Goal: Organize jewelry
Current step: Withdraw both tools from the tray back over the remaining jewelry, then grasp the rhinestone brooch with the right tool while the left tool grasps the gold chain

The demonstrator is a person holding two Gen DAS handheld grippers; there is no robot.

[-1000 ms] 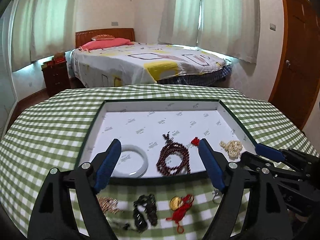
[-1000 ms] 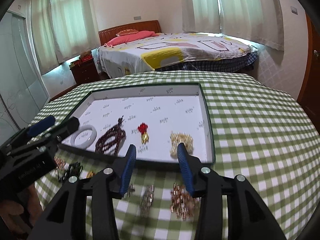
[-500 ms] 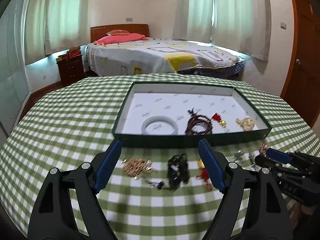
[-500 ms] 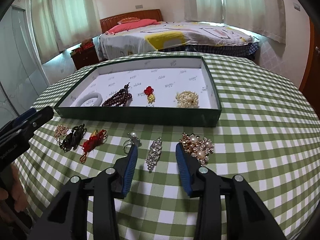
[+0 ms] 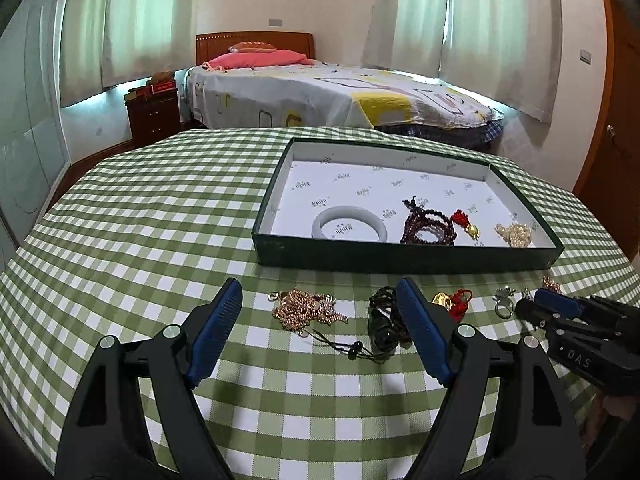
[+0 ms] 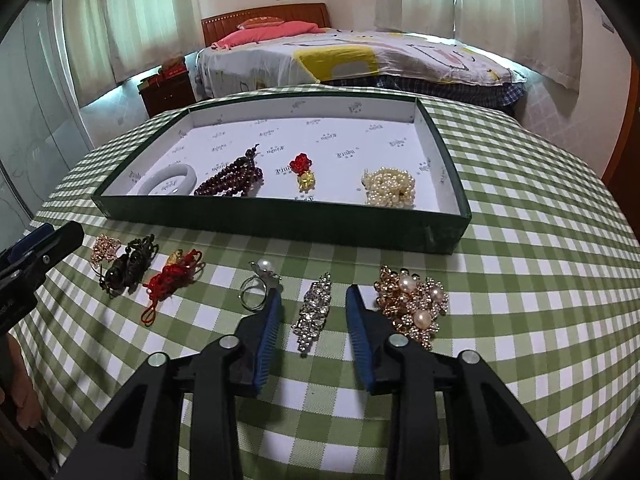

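Four pieces in tray (image 6: 448, 236), six on surface (image 6: 540, 280); left gripper (image 5: 320, 316) spread, right gripper (image 6: 313, 304) closing around crystal brooch (image 6: 314, 312), not pinching

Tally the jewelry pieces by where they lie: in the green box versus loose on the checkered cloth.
In the green box: 4 (white bangle, dark red beads, red-gold charm, pearls)
Loose on the cloth: 6 (rose-gold chain, black beads, red knot charm, ring, crystal piece, pearl brooch)
Total: 10

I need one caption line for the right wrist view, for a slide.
Right gripper, fingers closing around a rhinestone brooch on the checked tablecloth, in front of the green jewelry tray.
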